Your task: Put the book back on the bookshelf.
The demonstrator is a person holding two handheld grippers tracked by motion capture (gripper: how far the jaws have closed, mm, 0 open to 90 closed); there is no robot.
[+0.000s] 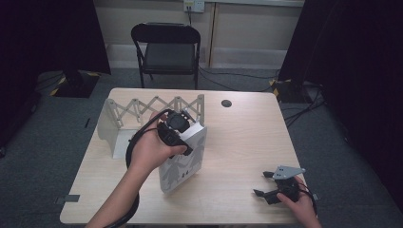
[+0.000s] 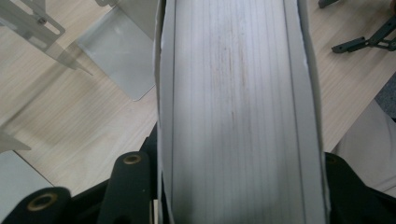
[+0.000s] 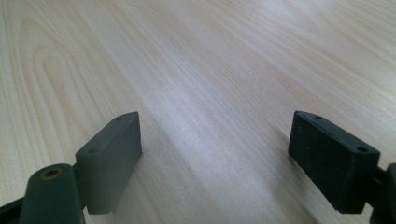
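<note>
On the pale wooden table (image 1: 237,137), the left gripper (image 1: 177,127) has its 2 black jaws clamped on the top edge of a thick white hardcover book (image 1: 183,161) with a grey tree pattern on its cover. The book stands upright near the table's middle, just right of the grey metal expandable book rack (image 1: 142,111) at the far left. In the left gripper view, the book's page edge (image 2: 238,112) runs up between the jaws. The right gripper (image 1: 268,184) sits low at the near right corner, well apart from the book, jaws spread wide with nothing between them. A black folding chair (image 1: 166,47) stands beyond the table.
</note>
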